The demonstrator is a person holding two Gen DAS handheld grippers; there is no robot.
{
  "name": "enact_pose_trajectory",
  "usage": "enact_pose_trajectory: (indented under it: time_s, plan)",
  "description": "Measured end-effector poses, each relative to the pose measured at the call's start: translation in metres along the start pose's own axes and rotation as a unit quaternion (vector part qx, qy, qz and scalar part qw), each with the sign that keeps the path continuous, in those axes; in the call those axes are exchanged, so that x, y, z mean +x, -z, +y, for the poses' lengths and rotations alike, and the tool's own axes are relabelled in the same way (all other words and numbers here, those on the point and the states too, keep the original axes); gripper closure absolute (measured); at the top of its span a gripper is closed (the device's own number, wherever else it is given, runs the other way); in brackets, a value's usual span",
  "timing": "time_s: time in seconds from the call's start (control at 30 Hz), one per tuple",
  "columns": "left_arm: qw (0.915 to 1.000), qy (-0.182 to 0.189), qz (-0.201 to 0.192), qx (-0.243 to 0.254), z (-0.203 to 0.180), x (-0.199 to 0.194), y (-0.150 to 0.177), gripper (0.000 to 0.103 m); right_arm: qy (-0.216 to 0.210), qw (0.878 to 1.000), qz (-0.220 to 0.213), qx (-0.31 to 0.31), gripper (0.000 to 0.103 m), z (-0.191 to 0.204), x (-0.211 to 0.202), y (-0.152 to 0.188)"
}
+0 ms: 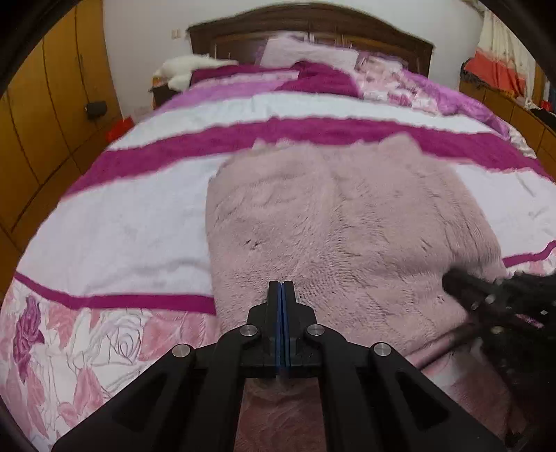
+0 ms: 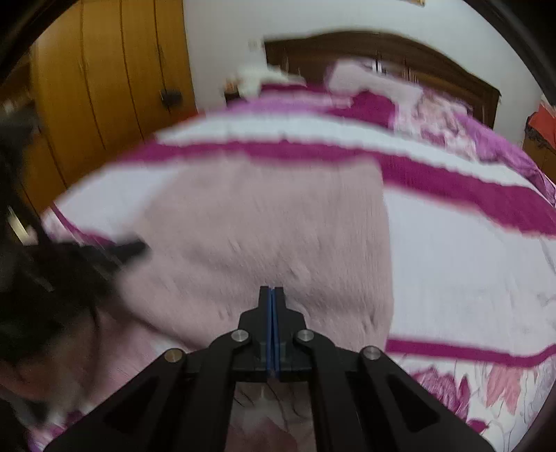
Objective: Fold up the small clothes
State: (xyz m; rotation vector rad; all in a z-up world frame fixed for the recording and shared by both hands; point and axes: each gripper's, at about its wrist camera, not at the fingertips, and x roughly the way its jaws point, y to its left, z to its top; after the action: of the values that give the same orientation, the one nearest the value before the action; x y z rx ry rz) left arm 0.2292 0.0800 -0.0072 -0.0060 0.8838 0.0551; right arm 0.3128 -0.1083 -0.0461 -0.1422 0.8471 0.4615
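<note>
A fluffy pale pink garment (image 1: 333, 222) lies spread flat on the striped bedspread (image 1: 114, 222). It fills the middle of the right wrist view too, where the pink garment (image 2: 271, 226) is blurred. My left gripper (image 1: 281, 284) hovers over the garment's near edge, its blue pads pressed together with no cloth showing between them. My right gripper (image 2: 272, 289) is shut the same way over the near edge further right. Each gripper shows in the other's view: the right gripper (image 1: 448, 278) at the garment's right side, the left gripper (image 2: 139, 248) at its left side.
A dark wooden headboard (image 1: 312, 31), a pink pillow (image 1: 309, 52) and a white plush toy (image 1: 184, 67) are at the bed's far end. Wooden wardrobe doors (image 1: 45, 114) stand to the left. A low cabinet with orange cloth (image 1: 497, 73) is on the right.
</note>
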Motion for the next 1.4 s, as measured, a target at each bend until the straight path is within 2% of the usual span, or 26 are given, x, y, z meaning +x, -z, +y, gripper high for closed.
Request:
enact_pose_trajectory:
  time_s: [0.1, 0.17, 0.2, 0.3, 0.33, 0.37, 0.4, 0.43, 0.47, 0.53, 0.63, 0.67, 0.73, 0.77, 0.83, 0.9, 1.0, 1.03, 1.13, 1.3, 1.4]
  plan:
    - [0.9998, 0.012, -0.01, 0.009, -0.003, -0.007, -0.001, 0.103, -0.017, 1.0, -0.002, 0.026, 0.103, -0.007, -0.007, -0.005]
    - [0.9989, 0.043, -0.016, 0.012, -0.004, -0.016, -0.003, 0.103, -0.023, 0.999, -0.011, 0.023, 0.101, -0.005, -0.016, -0.006]
    - [0.9977, 0.063, -0.02, 0.011, -0.005, -0.024, -0.004, 0.103, -0.039, 0.999, -0.018, 0.024, 0.099, -0.004, -0.023, -0.006]
    - [0.9903, 0.127, -0.057, 0.001, -0.002, -0.055, -0.011, 0.103, -0.1, 0.993, -0.043, 0.05, 0.082, -0.011, -0.042, -0.006]
    - [0.9865, 0.149, -0.069, -0.004, 0.001, -0.066, -0.013, 0.103, -0.117, 0.99, -0.055, 0.06, 0.074, -0.015, -0.05, -0.006]
    - [0.9816, 0.174, -0.079, -0.011, 0.006, -0.074, -0.015, 0.09, -0.13, 0.987, -0.07, 0.069, 0.063, -0.02, -0.058, -0.008]
    - [0.9746, 0.205, -0.088, -0.017, 0.012, -0.08, -0.017, 0.075, -0.139, 0.984, -0.082, 0.074, 0.057, -0.026, -0.065, -0.012]
    - [0.9663, 0.237, -0.099, -0.023, 0.019, -0.085, -0.018, 0.069, -0.143, 0.983, -0.089, 0.077, 0.046, -0.031, -0.069, -0.015]
    - [0.961, 0.253, -0.108, -0.031, 0.028, -0.087, -0.019, 0.061, -0.146, 0.981, -0.098, 0.081, 0.039, -0.037, -0.073, -0.018]
    - [0.9589, 0.257, -0.11, -0.051, 0.044, -0.084, -0.023, 0.057, -0.148, 0.979, -0.11, 0.088, 0.034, -0.051, -0.078, -0.023]
    - [0.9577, 0.257, -0.088, -0.096, 0.073, -0.067, -0.027, 0.051, -0.151, 0.975, -0.108, 0.118, 0.03, -0.082, -0.072, -0.026]
    - [0.9548, 0.261, -0.075, -0.121, 0.085, -0.058, -0.027, 0.048, -0.162, 0.972, -0.099, 0.139, 0.029, -0.094, -0.065, -0.026]
    - [0.9445, 0.28, -0.033, -0.169, 0.104, -0.036, -0.026, 0.045, -0.19, 0.962, -0.072, 0.182, 0.028, -0.117, -0.046, -0.026]
    - [0.9364, 0.292, -0.007, -0.195, 0.112, -0.022, -0.025, 0.045, -0.205, 0.955, -0.052, 0.207, 0.028, -0.127, -0.034, -0.024]
    - [0.9191, 0.313, 0.016, -0.239, 0.123, -0.002, -0.021, 0.045, -0.237, 0.937, -0.014, 0.255, 0.028, -0.145, -0.007, -0.019]
    - [0.9085, 0.327, 0.037, -0.258, 0.125, 0.014, -0.016, 0.046, -0.267, 0.919, 0.002, 0.29, 0.028, -0.155, 0.012, -0.012]
    - [0.8949, 0.358, 0.077, -0.255, 0.113, 0.034, -0.015, 0.046, -0.288, 0.912, 0.001, 0.292, 0.028, -0.15, 0.025, -0.008]
    - [0.8941, 0.361, 0.087, -0.25, 0.106, 0.04, -0.016, 0.045, -0.296, 0.911, 0.001, 0.286, 0.028, -0.148, 0.029, -0.01]
    - [0.9186, 0.316, 0.08, -0.224, 0.09, 0.048, -0.022, 0.046, -0.315, 0.908, 0.015, 0.275, 0.028, -0.14, 0.045, -0.019]
    - [0.9346, 0.286, 0.071, -0.2, 0.079, 0.053, -0.027, 0.045, -0.326, 0.906, 0.02, 0.269, 0.028, -0.135, 0.06, -0.025]
    - [0.9441, 0.252, 0.07, -0.2, 0.086, 0.051, -0.027, 0.046, -0.324, 0.91, 0.015, 0.256, 0.028, -0.131, 0.058, -0.023]
